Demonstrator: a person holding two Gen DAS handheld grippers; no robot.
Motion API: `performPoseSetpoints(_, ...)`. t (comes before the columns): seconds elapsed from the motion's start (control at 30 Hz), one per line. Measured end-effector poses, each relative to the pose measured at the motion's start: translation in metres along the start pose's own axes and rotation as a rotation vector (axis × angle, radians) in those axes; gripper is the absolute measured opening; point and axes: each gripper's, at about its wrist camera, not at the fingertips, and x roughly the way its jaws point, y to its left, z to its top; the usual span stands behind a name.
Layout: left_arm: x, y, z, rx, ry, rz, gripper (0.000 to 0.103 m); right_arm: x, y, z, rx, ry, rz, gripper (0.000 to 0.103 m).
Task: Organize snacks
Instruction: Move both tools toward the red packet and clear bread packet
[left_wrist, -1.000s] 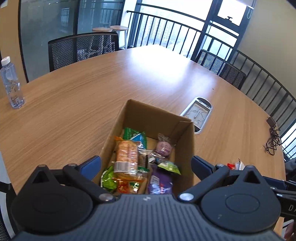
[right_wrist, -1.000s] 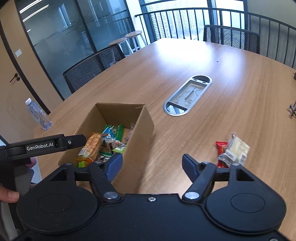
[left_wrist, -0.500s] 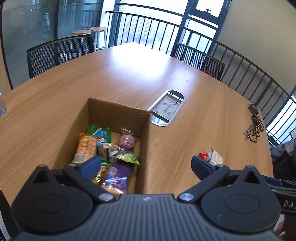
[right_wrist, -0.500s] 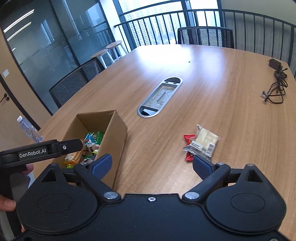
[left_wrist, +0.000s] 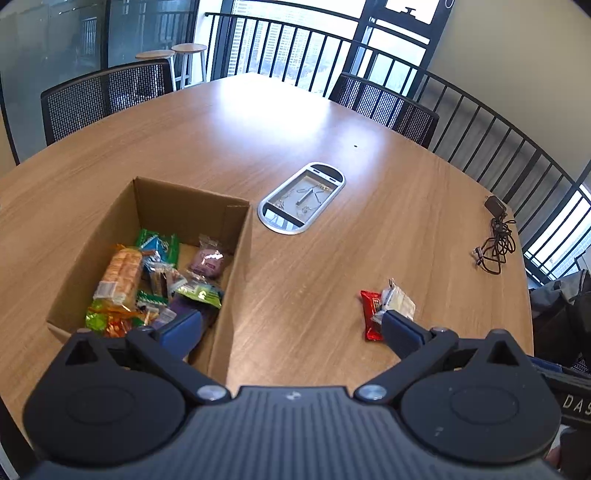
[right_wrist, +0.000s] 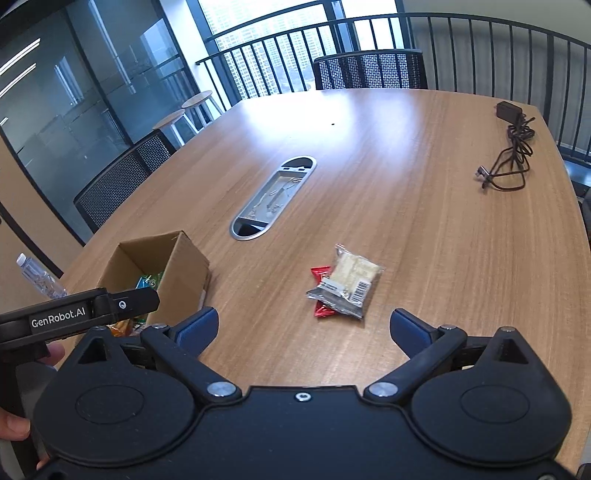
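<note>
An open cardboard box (left_wrist: 192, 195) sits on the wooden table and holds several wrapped snacks. To its right, a clear pack of pale crackers (left_wrist: 398, 301) lies partly across a red bar (left_wrist: 370, 314). My left gripper (left_wrist: 291, 326) is open and empty; one fingertip is over the box's near corner, the other by the loose snacks. In the right wrist view the cracker pack (right_wrist: 347, 282) and red bar (right_wrist: 320, 273) lie just ahead of my right gripper (right_wrist: 303, 325). Its jaws are opening, with nothing between them. The box (right_wrist: 184, 266) stands to the left.
A silver oval cable hatch (left_wrist: 303, 199) is set into the table beyond the box. A black charger with coiled cable (right_wrist: 509, 155) lies far right. A water bottle (right_wrist: 37, 277) stands at the left edge. Mesh chairs ring the table. A hand holds the left tool's black body (right_wrist: 59, 319).
Both views have swung right: the box has slid left in frame and the two loose snacks have come nearer the middle. The right gripper's jaws have spread wider.
</note>
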Motion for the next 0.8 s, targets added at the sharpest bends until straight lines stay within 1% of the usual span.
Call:
performPoseSetpoints(0.2,0.01,-0.012,-0.007,0.001,0.027,0.004,0.103,0.005,-0.015,0.002,0.019,0.005,-0.021,0.099)
performPoseSetpoints(0.27,0.015,-0.015,-0.007,-0.007,0.032,0.01,0.103,0.007,-0.018,0.003,0.023,0.008,-0.022,0.097)
performPoseSetpoints(0.47,0.036,-0.018,-0.002,-0.041,0.059,-0.016,0.1,0.021,-0.027,0.01,0.037,0.027,-0.034,0.091)
performPoseSetpoints(0.63,0.055,-0.023,0.006,-0.052,0.073,-0.03,0.094,0.037,-0.036,0.018,0.075,0.049,-0.029,0.087)
performPoseSetpoints(0.73,0.067,-0.027,0.01,-0.048,0.081,-0.034,0.089,0.047,-0.039,0.022,0.097,0.06,-0.027,0.086)
performPoseSetpoints(0.8,0.076,-0.029,0.012,-0.054,0.095,-0.039,0.083,0.057,-0.042,0.026,0.116,0.072,-0.027,0.083)
